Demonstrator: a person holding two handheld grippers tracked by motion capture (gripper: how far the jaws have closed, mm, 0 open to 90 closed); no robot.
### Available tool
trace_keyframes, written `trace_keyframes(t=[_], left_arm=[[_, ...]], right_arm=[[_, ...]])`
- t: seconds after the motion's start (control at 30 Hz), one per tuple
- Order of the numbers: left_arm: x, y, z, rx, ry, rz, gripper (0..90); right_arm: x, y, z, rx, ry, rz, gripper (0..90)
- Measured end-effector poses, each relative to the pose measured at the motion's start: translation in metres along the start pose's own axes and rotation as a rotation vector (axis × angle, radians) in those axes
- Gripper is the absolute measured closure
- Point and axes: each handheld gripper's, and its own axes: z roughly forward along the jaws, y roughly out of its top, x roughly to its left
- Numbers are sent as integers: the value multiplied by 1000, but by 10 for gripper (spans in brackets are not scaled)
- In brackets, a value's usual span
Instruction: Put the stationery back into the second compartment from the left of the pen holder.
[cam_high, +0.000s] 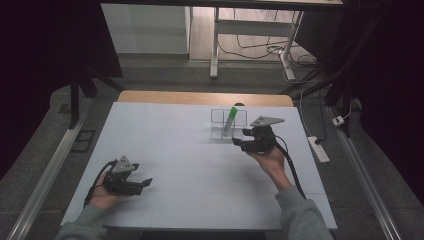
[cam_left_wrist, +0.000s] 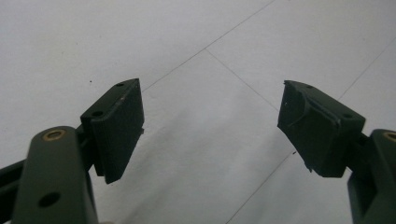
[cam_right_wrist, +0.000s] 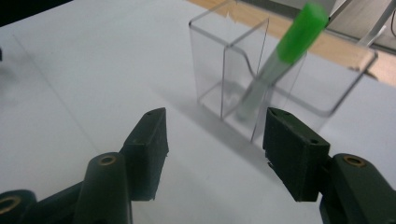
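A clear plastic two-compartment box (cam_high: 216, 117) stands on the white tabletop at the back, right of centre. A test tube with a green cap (cam_high: 230, 120) leans inside it, cap end up. In the right gripper view the tube (cam_right_wrist: 266, 79) rests in the box's right compartment, behind the divider (cam_right_wrist: 243, 70). My right gripper (cam_high: 239, 141) hovers just in front and to the right of the box, pointing left, and its jaws (cam_right_wrist: 215, 114) stand open with nothing between them. My left gripper (cam_high: 146, 183) sits low at the near left, open (cam_left_wrist: 210, 84) over bare white surface.
A white sheet (cam_high: 175, 150) covers the table, and a strip of wood (cam_high: 200, 97) shows along the far edge. A power strip (cam_high: 318, 149) lies on the floor to the right. Desk legs and cables (cam_high: 250, 50) stand beyond the table.
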Motion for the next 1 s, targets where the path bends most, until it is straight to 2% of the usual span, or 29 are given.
trace_keyframes(t=[0.33, 0.7, 1.0], left_arm=[[-1, 0, -1, -1, 1, 0, 225], [-2, 0, 0, 2, 2, 0, 224], [-2, 0, 0, 5, 1, 1, 223]], right_arm=[[4, -38, -29, 9, 2, 25, 386], [2, -76, -54, 33, -13, 14, 373], [-2, -97, -68, 43, -26, 12, 357]])
